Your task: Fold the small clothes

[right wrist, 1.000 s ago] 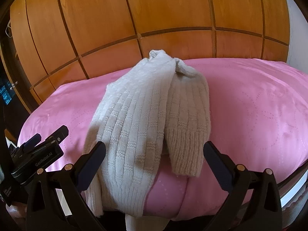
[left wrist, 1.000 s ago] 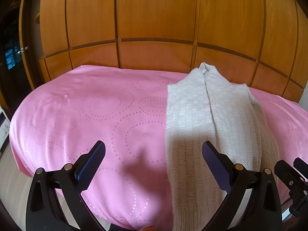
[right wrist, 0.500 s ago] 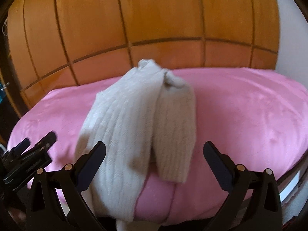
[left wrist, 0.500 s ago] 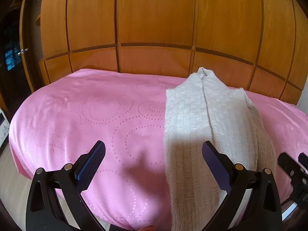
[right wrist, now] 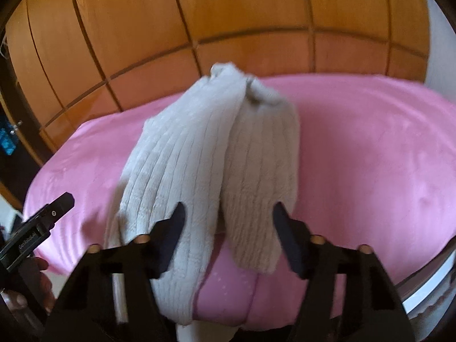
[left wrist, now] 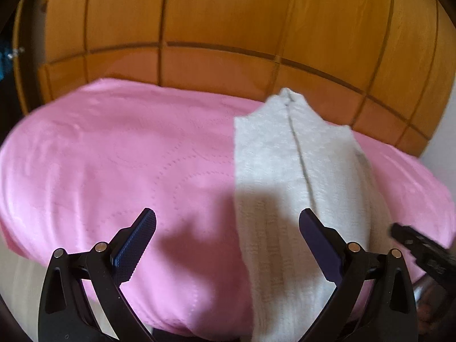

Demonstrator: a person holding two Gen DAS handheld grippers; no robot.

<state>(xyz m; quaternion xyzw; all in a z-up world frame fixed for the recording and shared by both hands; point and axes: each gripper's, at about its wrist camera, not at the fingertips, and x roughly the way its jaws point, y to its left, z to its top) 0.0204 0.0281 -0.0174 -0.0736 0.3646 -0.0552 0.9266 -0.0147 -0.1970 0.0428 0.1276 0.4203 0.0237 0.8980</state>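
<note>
Knitted garment [right wrist: 205,154], cream, ribbed: lying lengthwise on the pink bedspread [right wrist: 356,148] of a bed, its near end drooping over the near edge, its far end nearly reaching the wooden wardrobe panels [right wrist: 199,14].

Right gripper [right wrist: 228,213]: jaws have just been closing and are now standing about half open, straddling the near ends of the garment's two lobes; the pads are not visibly pressing the knit, so nothing is being held yet.

Left gripper [left wrist: 228,225]: jaws are standing wide open and holding nothing. It is hovering over bare bedspread, with the garment's left edge lying beneath its right finger.

Progress: the garment is already appearing narrowed into a long strip, with a side section or sleeve lying along the body on the right. What is remaining, by judgement, is the crosswise fold, bringing the hanging near end up toward the far end. The right gripper is seeming to be starting that grasp.
</note>
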